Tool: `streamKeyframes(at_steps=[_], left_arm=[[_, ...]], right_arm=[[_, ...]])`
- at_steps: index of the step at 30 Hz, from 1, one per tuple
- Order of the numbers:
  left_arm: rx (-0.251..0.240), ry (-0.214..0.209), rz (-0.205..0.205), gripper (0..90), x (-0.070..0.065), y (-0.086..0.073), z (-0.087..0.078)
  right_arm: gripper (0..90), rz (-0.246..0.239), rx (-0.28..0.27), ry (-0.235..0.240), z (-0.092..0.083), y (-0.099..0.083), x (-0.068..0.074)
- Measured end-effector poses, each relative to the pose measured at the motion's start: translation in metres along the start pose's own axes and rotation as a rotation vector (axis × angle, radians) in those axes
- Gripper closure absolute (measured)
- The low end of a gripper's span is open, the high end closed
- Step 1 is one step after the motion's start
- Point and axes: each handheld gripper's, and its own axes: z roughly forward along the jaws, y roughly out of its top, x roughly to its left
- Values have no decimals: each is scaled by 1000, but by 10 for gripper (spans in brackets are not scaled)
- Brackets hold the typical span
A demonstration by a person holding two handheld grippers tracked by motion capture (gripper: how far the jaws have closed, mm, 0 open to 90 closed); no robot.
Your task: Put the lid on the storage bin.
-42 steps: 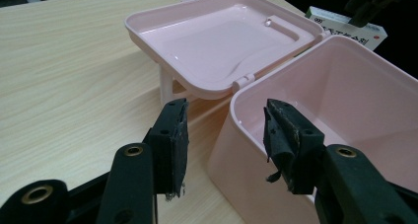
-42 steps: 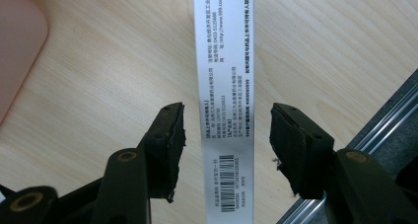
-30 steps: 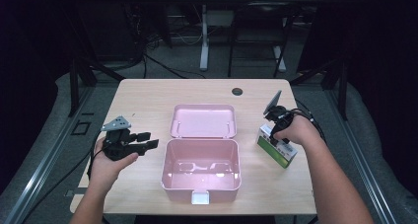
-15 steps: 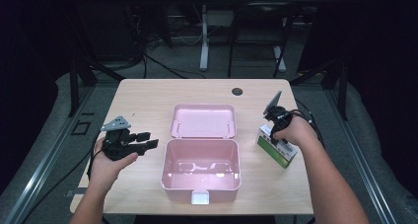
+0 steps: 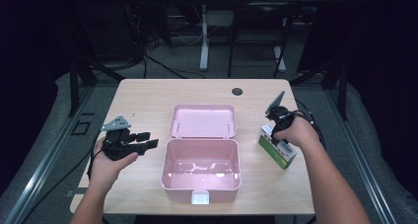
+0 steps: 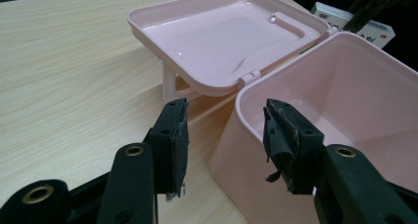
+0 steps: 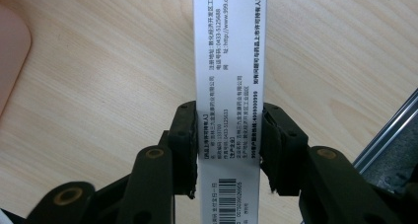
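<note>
Item: medicine carton [image 7: 229,86], white with a green face, lying on the wooden table [image 5: 148,100] at three o'clock of the pink storage box [image 5: 202,172]. Right gripper [image 5: 277,130] comes down on it from above; its jaws have just been closing and now clamp the carton's narrow printed side (barcode end toward the camera), likely a grip for lifting it into the box.

Box: lid [image 5: 203,120] hinged back flat at twelve o'clock, cavity open to receive.

Left gripper [image 6: 224,135]: jaws apart, nothing between them, waiting at nine o'clock of the box, aimed at its near wall.

Surface: pale wood grain, a cable port [image 5: 237,91] at twelve o'clock. Room: dark, grey floor, desk legs behind.
</note>
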Motion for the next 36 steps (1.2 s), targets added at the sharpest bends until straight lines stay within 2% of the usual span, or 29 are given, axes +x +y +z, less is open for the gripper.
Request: streamKeyframes(at_steps=[6,7,13,19,22,36], left_arm=[[1,1,-2,522,0,0,0],[-1,1,-4,522,1,0,0],[-4,2,-13,522,1,-1,-1],[4,1,-8,522,2,-1,0],[2,3,-9,522,2,-1,1],[0,1,-14,521,3,-2,0]], right_arm=[[572,-6,8,0,4,0,0],[576,-7,22,-3,6,0,0],[590,-3,26,4,15,-1,-1],[591,7,27,6,16,-1,0],[590,-9,28,-4,17,0,0],[604,-4,25,5,18,0,0]])
